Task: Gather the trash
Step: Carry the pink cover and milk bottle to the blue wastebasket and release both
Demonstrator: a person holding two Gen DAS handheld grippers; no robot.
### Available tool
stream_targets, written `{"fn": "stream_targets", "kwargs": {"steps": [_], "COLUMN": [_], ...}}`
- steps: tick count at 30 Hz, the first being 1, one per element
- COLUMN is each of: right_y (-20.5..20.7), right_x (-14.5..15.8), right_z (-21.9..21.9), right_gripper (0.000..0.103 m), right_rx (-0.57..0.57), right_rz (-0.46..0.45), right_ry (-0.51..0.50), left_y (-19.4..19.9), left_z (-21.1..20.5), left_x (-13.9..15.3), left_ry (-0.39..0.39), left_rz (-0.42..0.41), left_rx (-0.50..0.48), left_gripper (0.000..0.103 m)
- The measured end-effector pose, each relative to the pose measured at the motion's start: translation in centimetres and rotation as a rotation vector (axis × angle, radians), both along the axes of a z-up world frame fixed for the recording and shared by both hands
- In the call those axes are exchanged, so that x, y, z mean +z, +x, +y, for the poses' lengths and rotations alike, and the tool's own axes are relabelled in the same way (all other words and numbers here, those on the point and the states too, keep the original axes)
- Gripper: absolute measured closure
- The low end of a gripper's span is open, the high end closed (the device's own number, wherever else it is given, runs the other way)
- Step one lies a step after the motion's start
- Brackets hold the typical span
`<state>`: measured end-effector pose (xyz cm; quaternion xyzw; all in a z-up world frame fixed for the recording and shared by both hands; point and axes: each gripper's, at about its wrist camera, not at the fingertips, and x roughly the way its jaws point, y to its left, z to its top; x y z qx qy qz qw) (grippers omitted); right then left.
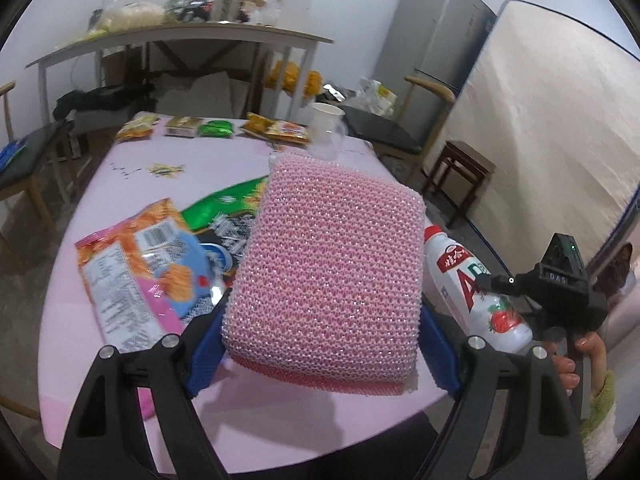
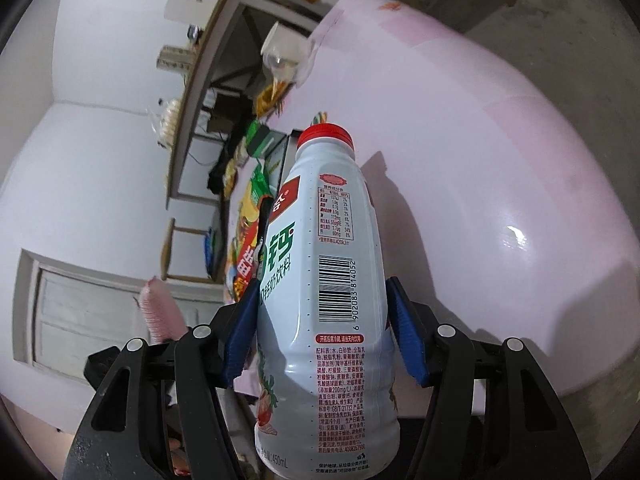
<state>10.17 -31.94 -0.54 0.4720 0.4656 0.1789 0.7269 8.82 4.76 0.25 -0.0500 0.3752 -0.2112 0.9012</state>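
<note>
Left wrist view: a pink knitted rectangular scouring pad (image 1: 332, 276) stands with its long axis running away from the camera, far end tilted up, over the near edge of the round pink table (image 1: 120, 176). The left gripper (image 1: 320, 344) holds it, blue pads spread wide and pressing its two long sides. Right wrist view: a white plastic drink bottle with a red cap (image 2: 324, 280) points cap-first away from the camera, clamped at its waist by the right gripper (image 2: 322, 332) at a medium spread. On the table's left lie an orange-and-pink snack bag (image 1: 136, 280) and a green wrapper (image 1: 224, 204); small packets (image 1: 276, 128) and a white paper cup (image 1: 326, 118) sit at the far edge. Beyond stand a cluttered grey table (image 1: 180, 36), a grey fridge (image 1: 436, 44) and a leaning mattress (image 1: 548, 128).
</note>
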Motion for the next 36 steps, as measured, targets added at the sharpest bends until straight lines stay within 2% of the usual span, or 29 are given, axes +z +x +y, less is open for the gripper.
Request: {"fn": "stream_targets", "kwargs": {"steps": [5, 11, 17, 20, 23, 26, 29, 32, 33, 36], "right_y": [-2.8, -7.6, -14.2, -16.9, -18.1, -18.6, -17.0, -14.9, -15.3, -16.0], "right_x": [-0.4, -0.5, -2.6, -4.9, -7.5, -10.1, -12.0, -14.0, -15.1, -17.5], "right_z": [-3.4, -9.9, -18.8, -22.6, -25.5, -28.3, -29.8, -31.5, -32.5, -34.3], "right_gripper": [0.045, 0.045, 0.045, 0.045, 0.045, 0.044, 0.044, 0.036, 0.027, 0.026], "right_rx": [-0.077, -0.245, -0.501, -0.615, -0.701, -0.765, -0.803, -0.834, -0.862, -0.932], "right_rz": [-0.023, -0.069, -0.047, 0.006, 0.066, 0.117, 0.15, 0.193, 0.205, 0.256], "right_ry": [0.073, 0.126, 0.135, 0.133, 0.151, 0.168, 0.199, 0.221, 0.236, 0.241], "left_y": [-0.8, -0.6, 0.2, 0.8, 1.3, 1.0, 1.2, 2.4, 2.8, 3.3], "left_z": [-4.3, -13.5, -26.2, -33.8, -40.2, -45.7, -49.6, -53.5, -54.3, -55.5], "left_x": [1.1, 2.4, 1.4, -1.3, -4.7, -7.7, -10.0, -12.2, -12.6, -13.1], "left_ry": [0.037, 0.051, 0.038, 0.084, 0.157, 0.244, 0.285, 0.278, 0.275, 0.239], "left_rz": [-0.019, -0.025, 0.07, 0.174, 0.265, 0.296, 0.321, 0.349, 0.346, 0.34], "left_rx": [-0.096, -0.296, -0.533, -0.643, -0.71, -0.755, -0.765, -0.73, -0.703, -0.648], "left_gripper": [0.022, 0.022, 0.022, 0.021, 0.021, 0.021, 0.019, 0.011, 0.009, 0.009]}}
